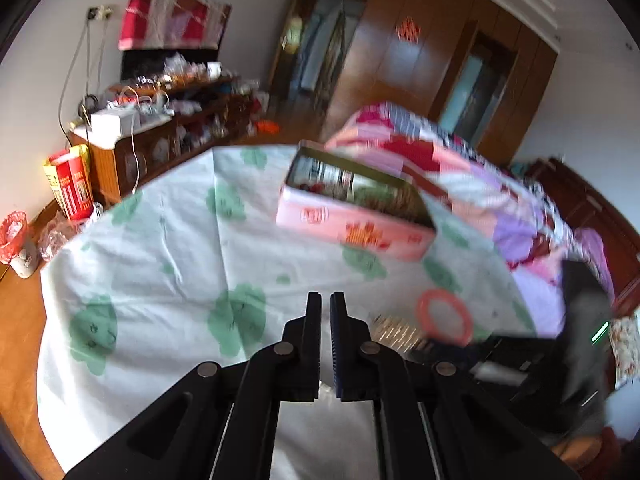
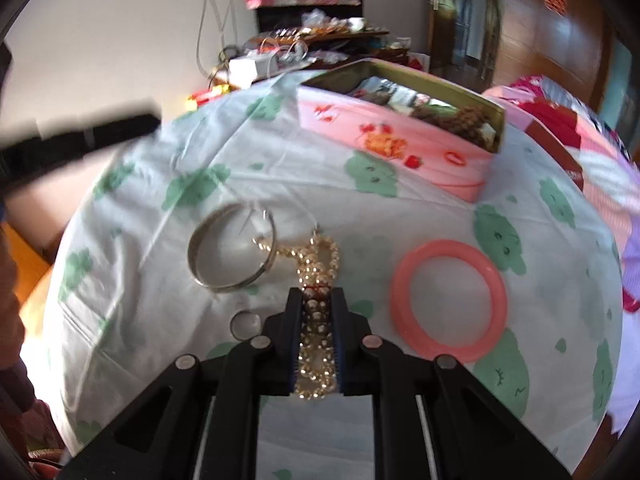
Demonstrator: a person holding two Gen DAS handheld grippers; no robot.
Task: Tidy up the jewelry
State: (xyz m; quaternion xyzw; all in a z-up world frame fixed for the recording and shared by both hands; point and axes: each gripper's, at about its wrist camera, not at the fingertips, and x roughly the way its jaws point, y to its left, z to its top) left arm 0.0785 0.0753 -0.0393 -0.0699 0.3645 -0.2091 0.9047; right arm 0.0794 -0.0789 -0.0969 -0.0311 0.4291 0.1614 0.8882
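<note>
On the white sheet with green prints lie a gold bead bracelet [image 2: 318,264], a silver bangle [image 2: 232,252] to its left and a pink bangle [image 2: 449,300] to its right. My right gripper [image 2: 316,300] is shut on the near part of the gold bead bracelet, its pads pressing the beads. A pink tin box [image 2: 400,136], open and holding mixed items, stands farther back. My left gripper [image 1: 325,300] is shut and holds nothing, hovering over the sheet left of the pink bangle [image 1: 444,316] and before the pink tin box [image 1: 352,220]. The gold beads [image 1: 394,332] show blurred beside it.
A small clear round piece [image 2: 245,323] lies near the silver bangle. A folded patchwork quilt [image 1: 460,176] lies behind the box. A wooden cabinet [image 1: 160,136] with clutter stands along the far wall, a red-lined bin [image 1: 18,244] on the floor.
</note>
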